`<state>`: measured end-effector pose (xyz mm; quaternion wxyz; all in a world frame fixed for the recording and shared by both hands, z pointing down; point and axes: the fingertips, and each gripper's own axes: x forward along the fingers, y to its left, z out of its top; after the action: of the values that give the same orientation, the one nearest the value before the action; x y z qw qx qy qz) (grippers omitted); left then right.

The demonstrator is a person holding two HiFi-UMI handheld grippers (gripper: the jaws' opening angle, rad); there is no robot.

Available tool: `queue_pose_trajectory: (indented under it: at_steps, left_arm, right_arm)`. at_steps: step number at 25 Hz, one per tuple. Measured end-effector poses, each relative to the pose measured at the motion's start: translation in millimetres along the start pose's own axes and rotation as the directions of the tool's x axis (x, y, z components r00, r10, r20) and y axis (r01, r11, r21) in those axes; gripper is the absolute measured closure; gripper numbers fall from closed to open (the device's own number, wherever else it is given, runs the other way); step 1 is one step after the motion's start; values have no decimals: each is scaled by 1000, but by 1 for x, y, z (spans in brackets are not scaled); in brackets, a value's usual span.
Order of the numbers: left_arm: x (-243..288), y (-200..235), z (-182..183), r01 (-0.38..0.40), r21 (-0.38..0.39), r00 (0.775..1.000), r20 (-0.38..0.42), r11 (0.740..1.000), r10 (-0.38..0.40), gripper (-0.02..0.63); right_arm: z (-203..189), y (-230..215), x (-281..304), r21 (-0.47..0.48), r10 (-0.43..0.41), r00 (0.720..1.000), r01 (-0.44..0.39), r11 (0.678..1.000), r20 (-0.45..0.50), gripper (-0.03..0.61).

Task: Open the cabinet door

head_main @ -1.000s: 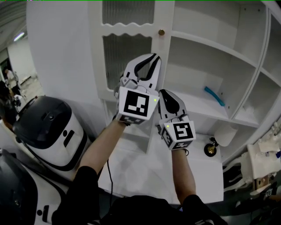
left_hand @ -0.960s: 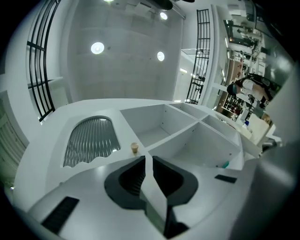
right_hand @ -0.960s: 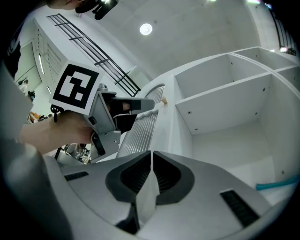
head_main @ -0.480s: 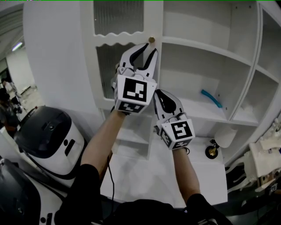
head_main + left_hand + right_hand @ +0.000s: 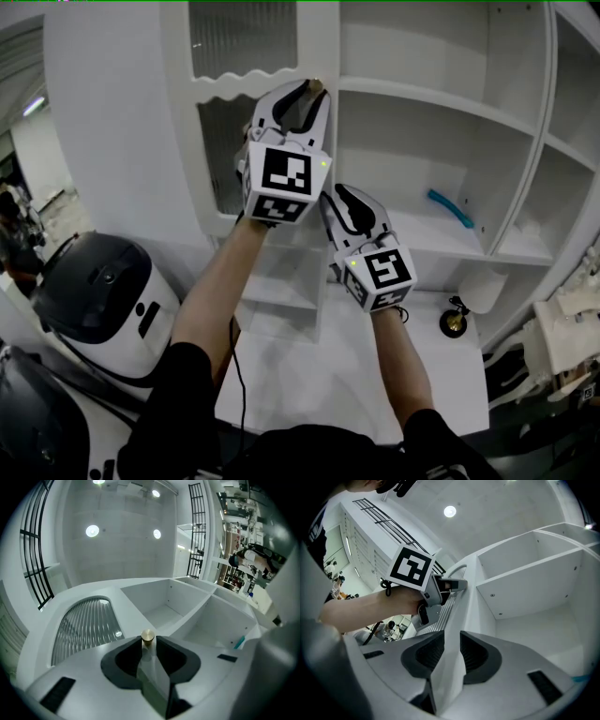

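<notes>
The white cabinet door has a ribbed glass panel and a small brass knob on its right edge. My left gripper is raised to that knob. In the left gripper view the knob sits right between the jaw tips of the left gripper, whose pads press close on its stem. My right gripper hangs lower, just right of the left one, shut with nothing in it. It faces the door's edge, apart from it. The door looks closed.
Open white shelves fill the cabinet to the right of the door; a blue item lies on one. A white cup and a small brass object stand on the counter. A black-and-white appliance stands at the lower left.
My left gripper has risen up and forward until its jaws reached the brass knob. The right gripper has stayed about where it was, below it.
</notes>
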<state>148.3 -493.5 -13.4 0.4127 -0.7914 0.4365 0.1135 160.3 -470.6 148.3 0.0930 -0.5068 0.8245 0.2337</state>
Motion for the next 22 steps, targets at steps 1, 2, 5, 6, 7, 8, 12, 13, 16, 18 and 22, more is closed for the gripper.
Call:
queue_pose_trajectory:
  at_steps: [1, 2, 5, 6, 7, 8, 12, 13, 16, 18, 22]
  left_arm:
    - [1, 0, 0, 0, -5, 1000, 4, 1000, 0, 523]
    - [2, 0, 0, -2, -11, 1000, 9, 1000, 2, 523]
    - [2, 2, 0, -8, -35, 1000, 28, 999, 9, 524]
    - [2, 3, 0, -10, -46, 999, 34, 999, 12, 523]
    - [2, 4, 1, -12, -55, 999, 37, 998, 14, 530]
    - [2, 4, 1, -14, -60, 999, 38, 998, 16, 531]
    - [1, 5, 1, -26, -45, 999, 38, 999, 28, 534]
    - [1, 5, 1, -28, -40, 999, 39, 999, 29, 534]
    - [-2, 5, 5, -25, -45, 998, 53, 999, 28, 535]
    - [-5, 5, 7, -27, -48, 998, 62, 999, 30, 535]
    - [-10, 5, 11, -24, -49, 997, 70, 999, 27, 535]
  right_arm:
    - [-1, -1, 1, 0, 0, 1000, 0, 1000, -3, 476]
    - [-3, -2, 1, 1, 0, 1000, 0, 1000, -6, 476]
    - [-5, -5, 2, 0, 1, 1000, -1, 1000, -11, 476]
    - [-5, -6, 2, -4, 0, 1000, 0, 1000, -12, 476]
    - [-4, -8, 3, -7, -2, 1000, 2, 1000, -13, 476]
    - [-5, -9, 3, -7, -5, 1000, 4, 1000, -14, 476]
    - [-10, -11, 5, 3, -5, 1000, 5, 1000, -22, 476]
    - [-11, -11, 5, 11, -2, 1000, 2, 1000, -22, 476]
    - [-15, -11, 5, 43, 15, 1000, -15, 999, -14, 471]
    - [-16, -10, 6, 53, 33, 999, -32, 998, -11, 463]
    - [-14, -4, 6, 64, 66, 998, -66, 996, 9, 459]
